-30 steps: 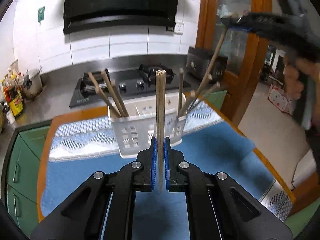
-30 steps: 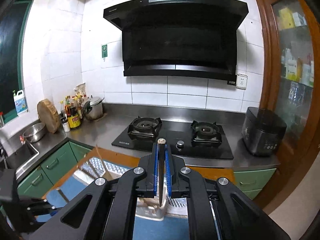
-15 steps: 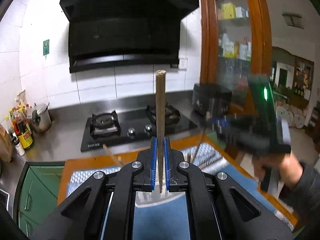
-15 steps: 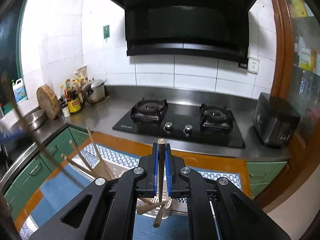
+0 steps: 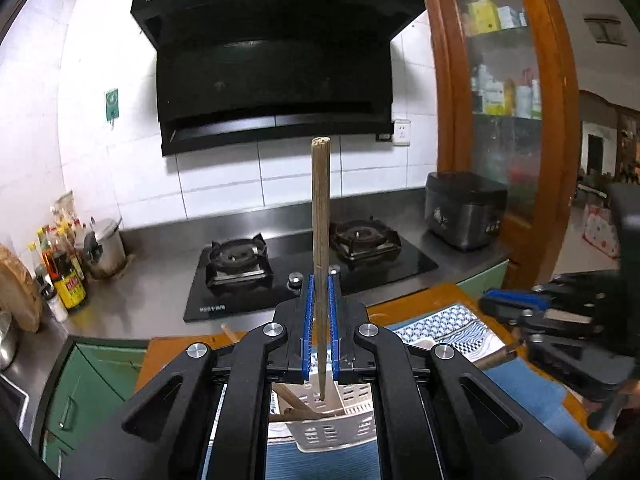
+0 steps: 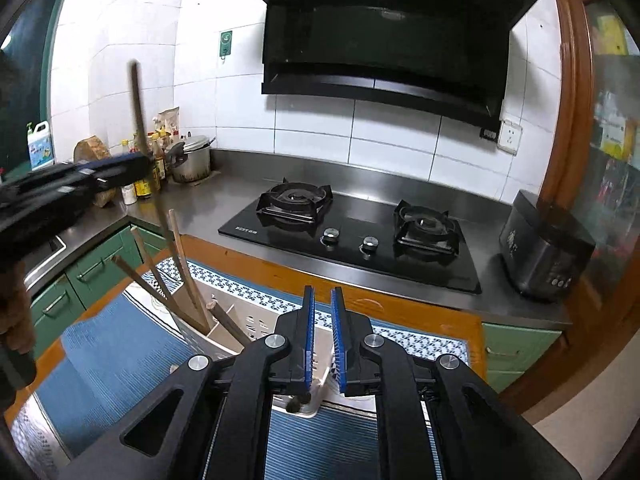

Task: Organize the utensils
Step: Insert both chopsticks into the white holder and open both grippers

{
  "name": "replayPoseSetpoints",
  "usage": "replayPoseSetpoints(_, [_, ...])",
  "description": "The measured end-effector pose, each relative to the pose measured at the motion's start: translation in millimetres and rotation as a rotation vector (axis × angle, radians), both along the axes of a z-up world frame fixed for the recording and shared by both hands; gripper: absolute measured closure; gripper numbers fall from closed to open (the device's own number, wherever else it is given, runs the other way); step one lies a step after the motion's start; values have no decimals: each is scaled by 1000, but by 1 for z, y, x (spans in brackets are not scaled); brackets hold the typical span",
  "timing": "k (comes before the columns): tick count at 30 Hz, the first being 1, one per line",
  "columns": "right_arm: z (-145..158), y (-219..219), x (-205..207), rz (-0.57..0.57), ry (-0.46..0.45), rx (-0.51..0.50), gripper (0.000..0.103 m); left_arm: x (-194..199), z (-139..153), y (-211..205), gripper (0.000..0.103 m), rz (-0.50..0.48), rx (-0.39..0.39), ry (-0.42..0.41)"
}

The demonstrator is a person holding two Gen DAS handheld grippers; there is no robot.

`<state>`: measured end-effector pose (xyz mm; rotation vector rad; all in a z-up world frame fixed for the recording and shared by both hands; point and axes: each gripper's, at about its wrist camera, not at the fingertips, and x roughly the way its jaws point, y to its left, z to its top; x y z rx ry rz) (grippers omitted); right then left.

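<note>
Our left gripper point(image 5: 320, 332) squeezes one chopstick point(image 5: 321, 240) that stands straight up, thin end down. The white basket point(image 5: 332, 432) sits right below that thin end, on the blue mat point(image 6: 116, 364) on the tabletop point(image 6: 280, 276). Our right gripper point(image 6: 321, 340) has just been opening, with nothing between its jaws; its stick looks dropped into the basket. So we think the left stick goes straight down next

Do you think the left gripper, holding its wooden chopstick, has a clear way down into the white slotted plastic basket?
Probably yes: the left gripper holds the chopstick upright above the basket, whose top is open, though leaning chopsticks crowd one compartment.
</note>
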<state>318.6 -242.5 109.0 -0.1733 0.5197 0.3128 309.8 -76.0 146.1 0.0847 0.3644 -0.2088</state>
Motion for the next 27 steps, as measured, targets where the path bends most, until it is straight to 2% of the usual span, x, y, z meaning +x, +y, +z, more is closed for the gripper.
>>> replayPoseSetpoints(4, [1, 1, -12, 14, -23, -21, 89, 8, -14, 1, 98, 5, 3, 38])
replayPoseSetpoints(8, [2, 3, -26, 25, -44, -37, 84, 9, -23, -3, 96, 5, 53, 60])
replayPoseSetpoints(14, [3, 5, -50, 47, -30, -10, 82, 4, -25, 4, 95, 21, 31, 78])
replayPoseSetpoints(17, [2, 3, -65, 47, -13, 8, 77, -4, -21, 8, 92, 19, 9, 79])
replayPoseSetpoints(19, [-2, 4, -77, 42, -2, 6, 77, -15, -19, 13, 86, 24, -2, 75])
replayPoseSetpoints(20, [-3, 3, -81, 41, 4, 5, 76, -19, -18, 14, 76, 25, -6, 72])
replayPoseSetpoints(22, [-7, 3, -92, 37, 18, 13, 73, -35, -15, 19, 64, 30, -25, 62])
replayPoseSetpoints(25, [-16, 3, -117, 26, 38, 24, 73, -59, -15, 26, 59, 20, -47, 65])
replayPoseSetpoints(27, [-22, 4, -131, 26, 47, 29, 70, -76, -18, 30, 46, 18, -62, 69])
